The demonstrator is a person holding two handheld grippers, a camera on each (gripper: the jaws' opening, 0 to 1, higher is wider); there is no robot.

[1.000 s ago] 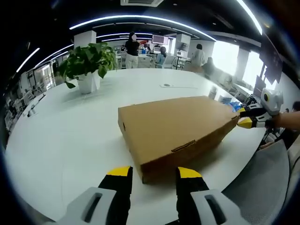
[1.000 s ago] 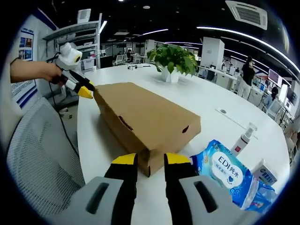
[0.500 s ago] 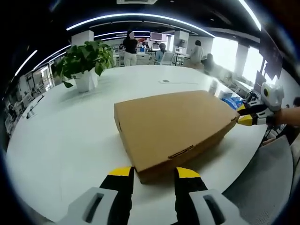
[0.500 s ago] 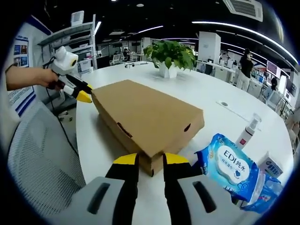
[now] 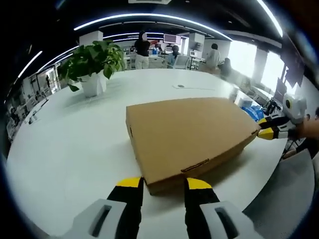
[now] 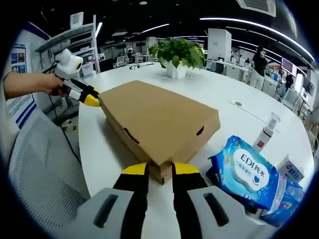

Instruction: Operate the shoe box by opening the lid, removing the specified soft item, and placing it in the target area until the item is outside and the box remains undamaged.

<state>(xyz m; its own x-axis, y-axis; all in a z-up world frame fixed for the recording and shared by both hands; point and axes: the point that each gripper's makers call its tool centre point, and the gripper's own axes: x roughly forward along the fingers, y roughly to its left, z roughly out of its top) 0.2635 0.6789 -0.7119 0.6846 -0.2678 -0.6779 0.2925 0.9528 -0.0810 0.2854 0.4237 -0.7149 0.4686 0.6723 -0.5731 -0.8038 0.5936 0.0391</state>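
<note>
Lying flat on the white bench, the brown cardboard shoe box has its lid down, and a gripper sits at each of two opposite corners.

From the left gripper view, the left gripper straddles the near corner of the box, its yellow-tipped jaws parted with the cardboard corner between them; whether the tips actually press the cardboard cannot be told. At the far right corner the right gripper meets the box edge, held by a person's hand.

From the right gripper view, the right gripper stands released, jaws apart on either side of the nearest box corner. The left gripper touches the far corner, its yellow tips at the lid edge.

Just beside the box on the bench lie a blue pack of wet wipes, a small spray bottle and a small white carton. A potted plant stands well apart from the box. A grey mesh chair sits at the bench edge. People stand in the office behind.
</note>
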